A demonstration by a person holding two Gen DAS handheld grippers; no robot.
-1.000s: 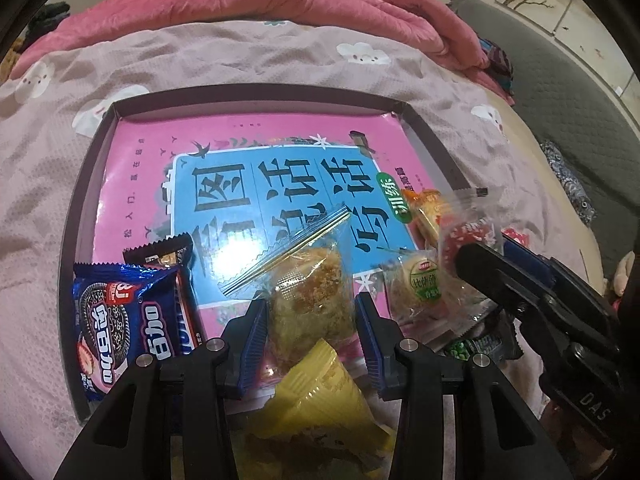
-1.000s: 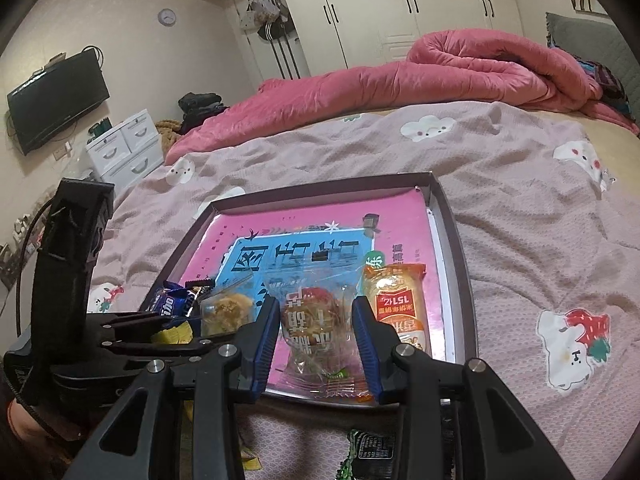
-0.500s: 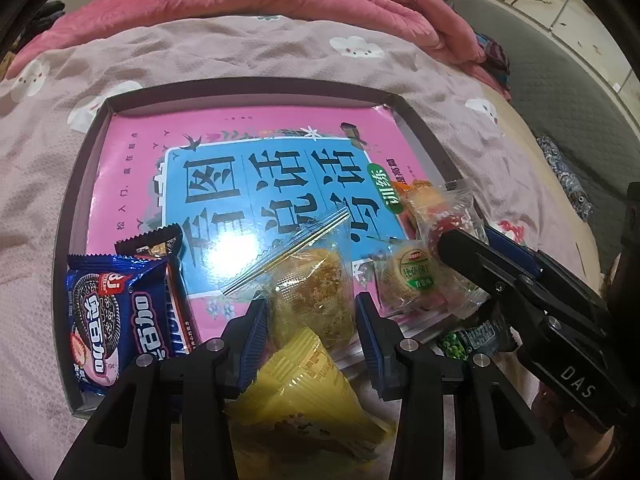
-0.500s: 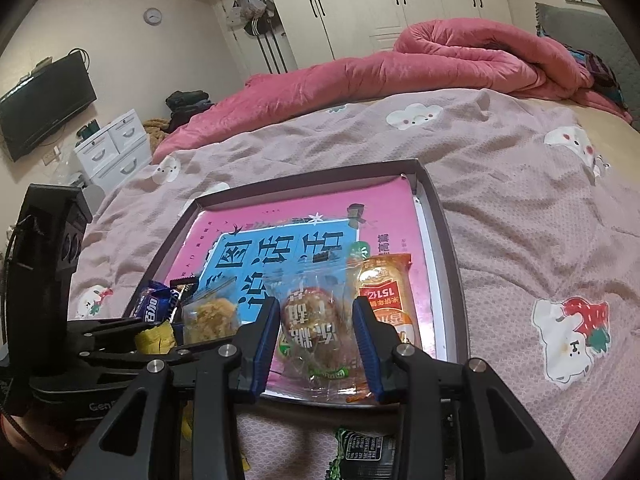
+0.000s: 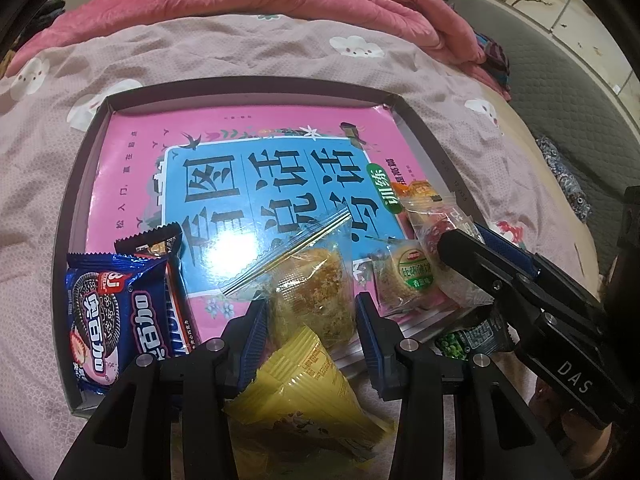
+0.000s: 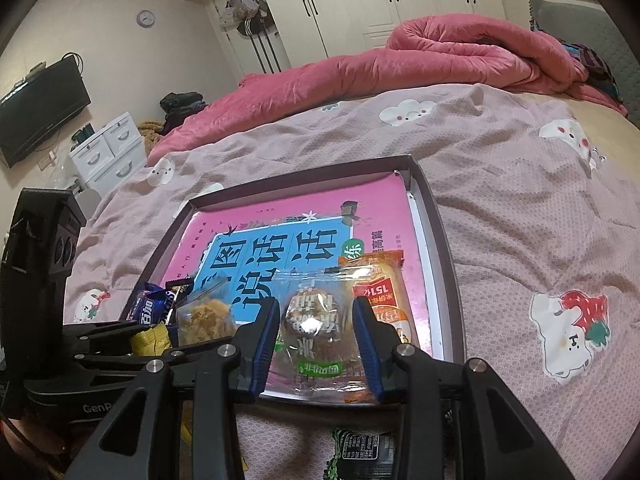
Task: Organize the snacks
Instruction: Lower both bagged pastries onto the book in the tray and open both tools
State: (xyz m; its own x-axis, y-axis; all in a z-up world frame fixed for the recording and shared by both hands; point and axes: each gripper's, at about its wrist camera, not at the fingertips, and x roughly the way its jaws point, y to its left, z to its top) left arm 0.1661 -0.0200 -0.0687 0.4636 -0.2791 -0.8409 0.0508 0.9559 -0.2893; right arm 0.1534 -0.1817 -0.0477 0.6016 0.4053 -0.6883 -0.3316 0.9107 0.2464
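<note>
A dark tray (image 5: 64, 256) lined with a pink and blue book cover lies on the bed. In it lie a blue Oreo pack (image 5: 108, 316), a clear-wrapped floss cake (image 5: 312, 292), a small green-label cookie (image 5: 408, 276) and a clear-wrapped pastry (image 6: 316, 328) beside an orange pack (image 6: 380, 292). My left gripper (image 5: 310, 336) is open above a yellow packet (image 5: 304, 396) at the tray's near edge. My right gripper (image 6: 316, 336) is open around the clear-wrapped pastry.
A green-and-black snack pack (image 6: 360, 452) lies on the bedspread just in front of the tray; it also shows in the left wrist view (image 5: 468, 340). A pink duvet (image 6: 440, 60) is heaped at the back. Wardrobes, a drawer unit and a TV stand beyond the bed.
Both grippers have drawn back a little toward me and the tray looks further off. The yellow packet shows more fully under the left gripper. No jaw has opened or shut.
</note>
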